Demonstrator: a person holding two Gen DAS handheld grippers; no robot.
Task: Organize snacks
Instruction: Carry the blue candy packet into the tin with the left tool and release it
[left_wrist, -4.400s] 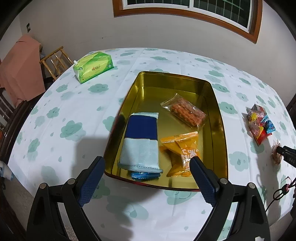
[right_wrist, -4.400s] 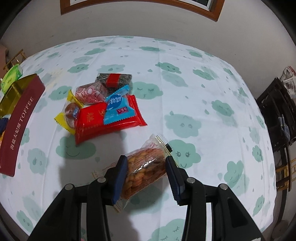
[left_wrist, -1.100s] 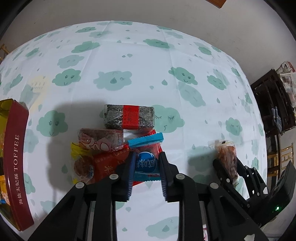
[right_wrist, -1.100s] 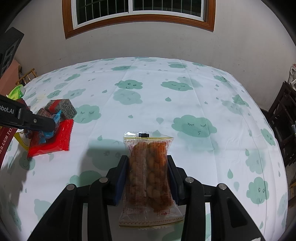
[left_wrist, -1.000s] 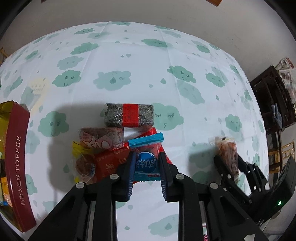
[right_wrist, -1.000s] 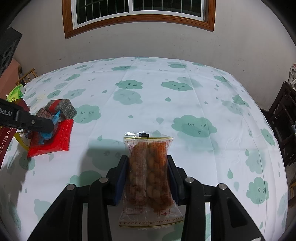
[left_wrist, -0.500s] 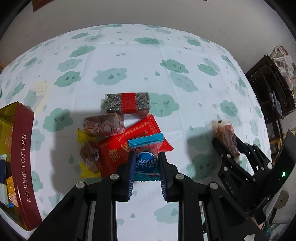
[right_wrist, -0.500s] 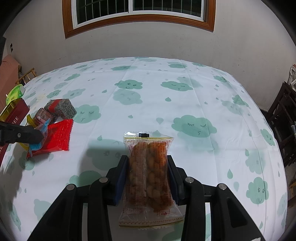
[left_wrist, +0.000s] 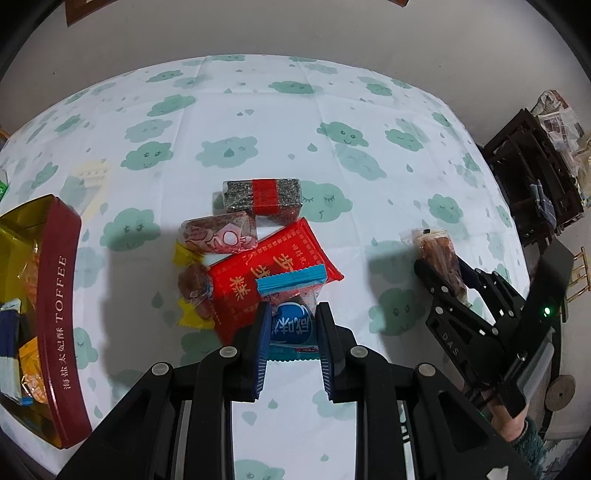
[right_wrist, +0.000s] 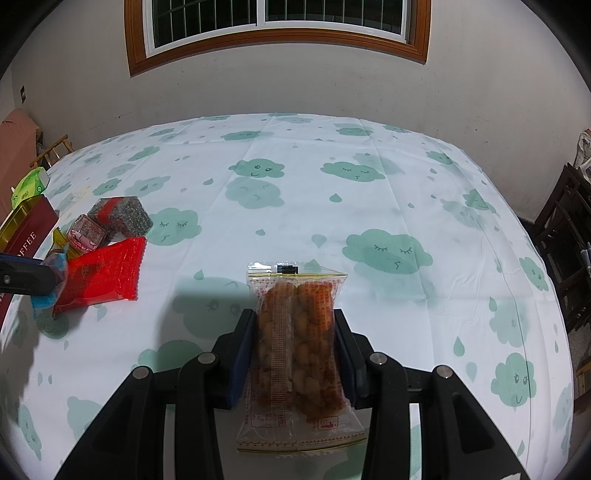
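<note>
The blue packet (left_wrist: 291, 325) is clamped in the left gripper (left_wrist: 291, 328), apparently lifted off the snack pile (left_wrist: 255, 251), probably bound for the toffee tin (left_wrist: 59, 295). The right gripper (right_wrist: 295, 354) is clamped on the peanut bag (right_wrist: 297, 339) above the table (right_wrist: 332, 206). Only the left view shows snacks inside the tin; only the right view shows the window (right_wrist: 277, 22).
</note>
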